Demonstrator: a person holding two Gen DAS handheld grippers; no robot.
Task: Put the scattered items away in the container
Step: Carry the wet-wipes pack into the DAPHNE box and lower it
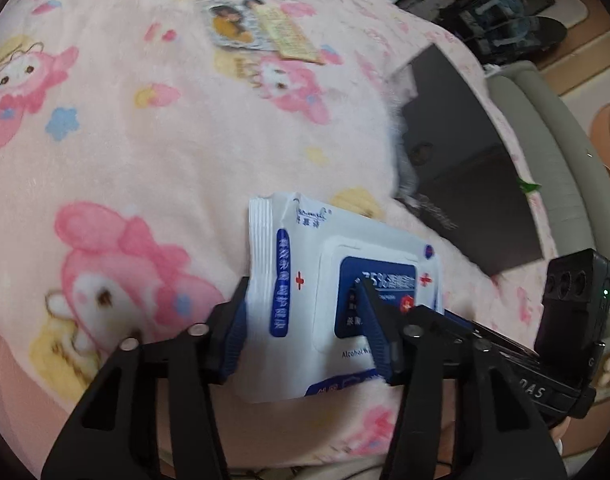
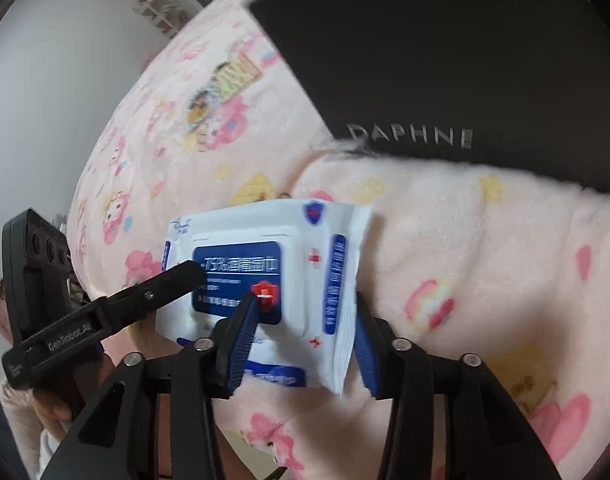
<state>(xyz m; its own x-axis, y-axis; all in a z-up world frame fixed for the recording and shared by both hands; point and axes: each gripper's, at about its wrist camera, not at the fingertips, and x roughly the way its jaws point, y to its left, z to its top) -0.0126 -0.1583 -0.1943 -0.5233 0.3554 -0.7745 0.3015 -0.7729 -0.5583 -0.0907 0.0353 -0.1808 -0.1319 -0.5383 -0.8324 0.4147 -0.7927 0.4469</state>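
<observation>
Left gripper (image 1: 305,320): blue-padded jaws closed down on the white-and-blue soft plastic pack of alcohol wipes (image 1: 337,280), one pad on the left crimped end, the other on the printed flip-lid label. Right gripper (image 2: 301,336): jaws pinch the same pack's other end, near the right crimped seam, with the right pad partly hidden behind the seam flap, so contact there can't be confirmed. So the pack is held by both, just above or resting on the pink plush cartoon-print blanket (image 1: 145,152) on the bed; can't tell which, motion blur. The container looks to be the black cardboard box printed "DAPHNE" (image 2: 445,60), open side not visible from the right wrist view; in the left wrist view it sits to the right, beyond the pack, part sunk in the blanket fold. My read: the pack is in transit to the box or just being gripped. To do it well: soft pack, so squeeze on the sealed ends, not the lid, which could pop open. Move both grippers together and keep their spacing fixed, or the film stretches or slips from one side. Lift clear of the plush pile before translating, since the fold in front of the box can snag the edge. Bring it over the box rim level, then lower and release both sides together. A flat illustrated card with yellow tag (image 1: 257,28) still lies farther up the blanket, well apart from the box.
</observation>
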